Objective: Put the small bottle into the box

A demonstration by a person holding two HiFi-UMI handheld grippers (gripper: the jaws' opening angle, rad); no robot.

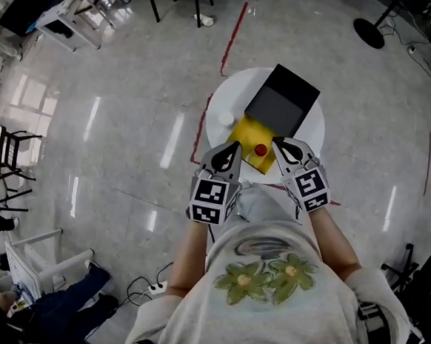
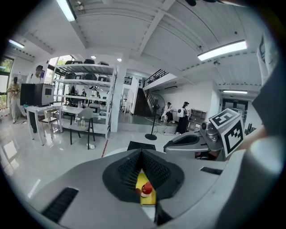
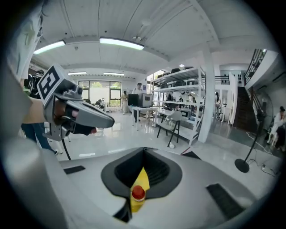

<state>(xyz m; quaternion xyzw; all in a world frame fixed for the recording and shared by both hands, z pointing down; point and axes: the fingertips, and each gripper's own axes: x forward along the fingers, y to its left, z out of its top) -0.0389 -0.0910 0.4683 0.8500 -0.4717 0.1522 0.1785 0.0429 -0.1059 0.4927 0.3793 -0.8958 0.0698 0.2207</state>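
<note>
Head view: left hand-held gripper [image 1: 230, 150] and right hand-held gripper [image 1: 279, 144] hang closed, empty, flanking the small bottle [image 1: 260, 149] in the yellow box [image 1: 244, 133].

Round white table [image 1: 235, 93]; red floor tape [image 1: 233, 41]; perhaps a fan [image 1: 369, 33].

The floor [image 1: 115, 122] is glossy and mirrors the lights. The round worktop [image 1: 228, 102] looks smooth matt white. The left claw [image 1: 231, 149] and right claw [image 1: 280, 144] are matt grey plastic with ribbed black pads [image 3: 156, 172].
</note>
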